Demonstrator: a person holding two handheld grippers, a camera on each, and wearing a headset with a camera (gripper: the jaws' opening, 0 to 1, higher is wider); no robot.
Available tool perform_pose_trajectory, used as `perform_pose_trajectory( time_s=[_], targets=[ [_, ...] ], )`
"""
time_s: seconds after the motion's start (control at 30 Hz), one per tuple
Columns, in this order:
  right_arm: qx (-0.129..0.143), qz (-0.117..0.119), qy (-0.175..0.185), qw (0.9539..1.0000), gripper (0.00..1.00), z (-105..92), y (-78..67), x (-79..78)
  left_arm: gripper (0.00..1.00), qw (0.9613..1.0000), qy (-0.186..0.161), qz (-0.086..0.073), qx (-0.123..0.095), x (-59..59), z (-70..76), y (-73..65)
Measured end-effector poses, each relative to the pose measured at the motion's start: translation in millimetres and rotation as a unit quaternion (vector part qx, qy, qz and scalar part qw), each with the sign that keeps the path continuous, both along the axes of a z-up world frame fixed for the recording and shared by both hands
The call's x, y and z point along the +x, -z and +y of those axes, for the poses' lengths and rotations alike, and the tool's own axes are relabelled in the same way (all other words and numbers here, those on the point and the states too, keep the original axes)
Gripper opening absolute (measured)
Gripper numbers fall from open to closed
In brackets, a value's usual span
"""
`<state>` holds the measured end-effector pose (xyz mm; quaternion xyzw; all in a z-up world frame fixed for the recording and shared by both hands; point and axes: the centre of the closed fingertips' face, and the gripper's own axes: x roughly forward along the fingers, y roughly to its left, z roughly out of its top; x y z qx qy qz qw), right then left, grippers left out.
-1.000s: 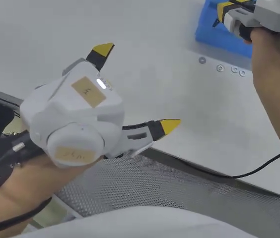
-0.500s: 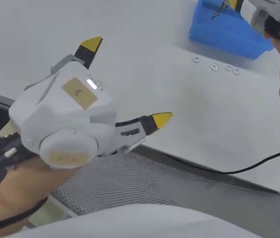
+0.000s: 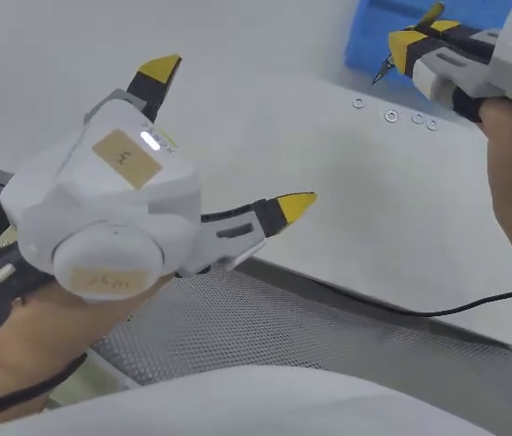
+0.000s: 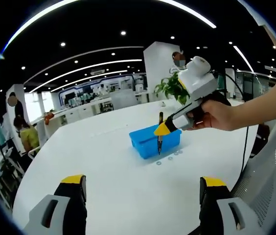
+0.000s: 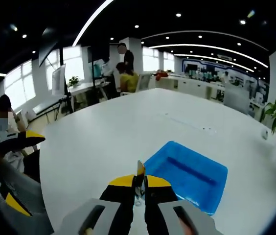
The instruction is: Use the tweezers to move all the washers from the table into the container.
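Right claw has come off the container down toward the four washers on the desk, clamped on the tweezers, tip just beside them. Left claw wide, well apart.

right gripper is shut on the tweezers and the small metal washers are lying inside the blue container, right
No: the head view shows the small metal washers lying on the white table beside the blue plastic container, not inside it. The right gripper is shut on the thin metal tweezers.
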<state>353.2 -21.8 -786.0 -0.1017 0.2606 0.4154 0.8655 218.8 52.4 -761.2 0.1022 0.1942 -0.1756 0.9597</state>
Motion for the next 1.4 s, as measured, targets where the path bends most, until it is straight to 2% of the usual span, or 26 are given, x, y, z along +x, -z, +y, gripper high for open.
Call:
perform_pose_trajectory(
  time_s=[0.13,0.2,0.3,0.37,0.7,0.77,0.97,1.4],
  targets=[
    [0.006,0.012,0.001,0.9999,0.03,6.2,7.0,2.9,0.99,0.9999,0.002,0.006,0.011,-0.7,0.0,3.6],
    [0.002,0.010,-0.003,0.9999,0.03,9.4,10.1,2.8,0.99,0.9999,0.005,0.000,0.013,-0.5,-0.3,2.0],
    [-0.017,-0.004,-0.016,0.9997,0.03,10.9,13.8,2.7,0.99,0.9999,0.005,0.003,0.014,-0.7,0.2,3.2],
    [-0.028,-0.001,-0.021,0.9994,0.03,12.4,18.5,1.4,0.99,0.9999,0.005,-0.001,0.013,-0.8,0.0,1.8],
    [-0.031,0.007,-0.016,0.9994,0.03,8.0,27.2,4.1,0.99,0.9997,0.006,0.004,0.024,-2.1,-0.1,5.3],
    [-0.029,0.005,-0.016,0.9995,0.03,8.7,26.2,3.8,0.99,0.9997,0.004,0.004,0.024,-1.9,0.7,5.3],
    [-0.048,-0.011,-0.026,0.9985,0.03,7.5,27.1,3.2,0.99,0.9998,0.002,0.004,0.019,-1.5,1.3,4.8],
    [-0.055,-0.019,-0.032,0.9978,0.03,10.7,25.5,-1.8,0.99,0.9994,0.005,0.008,0.035,-2.1,1.0,8.5]
  ],
)
